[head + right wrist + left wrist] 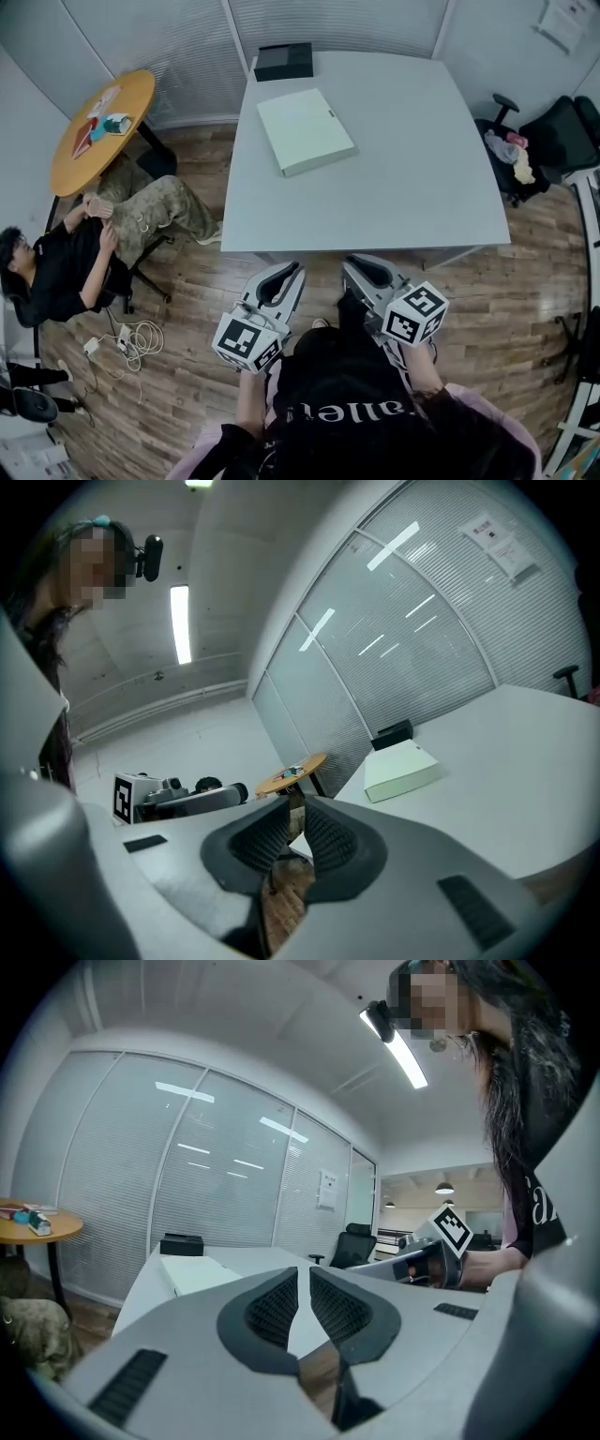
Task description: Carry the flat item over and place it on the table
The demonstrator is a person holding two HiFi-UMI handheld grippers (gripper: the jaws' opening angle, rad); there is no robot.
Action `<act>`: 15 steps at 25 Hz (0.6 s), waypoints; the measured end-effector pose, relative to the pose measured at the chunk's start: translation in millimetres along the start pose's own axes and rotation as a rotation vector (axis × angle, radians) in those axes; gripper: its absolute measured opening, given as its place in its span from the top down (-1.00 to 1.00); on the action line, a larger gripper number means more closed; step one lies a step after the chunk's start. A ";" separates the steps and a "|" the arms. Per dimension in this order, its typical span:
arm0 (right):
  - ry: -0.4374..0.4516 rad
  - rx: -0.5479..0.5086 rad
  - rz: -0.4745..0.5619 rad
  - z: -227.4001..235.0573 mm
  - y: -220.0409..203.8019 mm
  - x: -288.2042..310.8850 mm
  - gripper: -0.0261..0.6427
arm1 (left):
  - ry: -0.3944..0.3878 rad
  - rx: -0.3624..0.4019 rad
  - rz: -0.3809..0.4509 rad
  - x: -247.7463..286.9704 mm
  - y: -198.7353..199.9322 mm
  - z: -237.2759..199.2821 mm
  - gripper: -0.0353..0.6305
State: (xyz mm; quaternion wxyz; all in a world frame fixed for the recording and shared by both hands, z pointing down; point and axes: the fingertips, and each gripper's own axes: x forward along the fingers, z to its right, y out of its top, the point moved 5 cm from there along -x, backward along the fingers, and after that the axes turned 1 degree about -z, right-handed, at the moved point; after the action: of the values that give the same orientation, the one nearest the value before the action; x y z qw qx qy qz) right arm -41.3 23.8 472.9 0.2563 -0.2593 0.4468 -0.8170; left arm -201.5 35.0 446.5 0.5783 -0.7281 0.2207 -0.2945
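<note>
A flat pale green box (305,129) lies on the grey table (403,178), toward its far left. The same box appears in the left gripper view (202,1274) and the right gripper view (398,771). Both grippers hang over the wooden floor, short of the table's near edge and well away from the box. My left gripper (281,272) is shut, its jaws (303,1279) together with nothing between them. My right gripper (367,267) is also shut and empty (298,813).
A black box (283,61) sits at the table's far edge. To the left a round wooden table (98,131) carries small items, and a seated person (66,262) is beside it. Cables (131,339) lie on the floor; office chairs (553,131) stand at the right.
</note>
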 end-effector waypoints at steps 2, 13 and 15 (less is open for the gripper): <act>-0.011 -0.006 0.004 -2.7 -3.1 -6.0 0.75 | -0.014 0.002 -0.001 -1.2 -2.0 4.8 0.72; -0.037 -0.038 0.021 -8.1 -5.8 -18.8 0.79 | -0.042 0.034 0.003 -4.0 0.3 15.1 0.73; -0.035 -0.042 0.023 -8.5 -5.0 -18.3 0.79 | -0.041 0.042 0.000 -3.9 0.4 15.2 0.73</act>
State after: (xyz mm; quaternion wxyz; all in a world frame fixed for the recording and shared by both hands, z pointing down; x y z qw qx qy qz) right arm -34.4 43.1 469.8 0.2677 -0.2738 0.4623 -0.7998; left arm -194.0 48.3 443.0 0.5981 -0.7215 0.2026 -0.2840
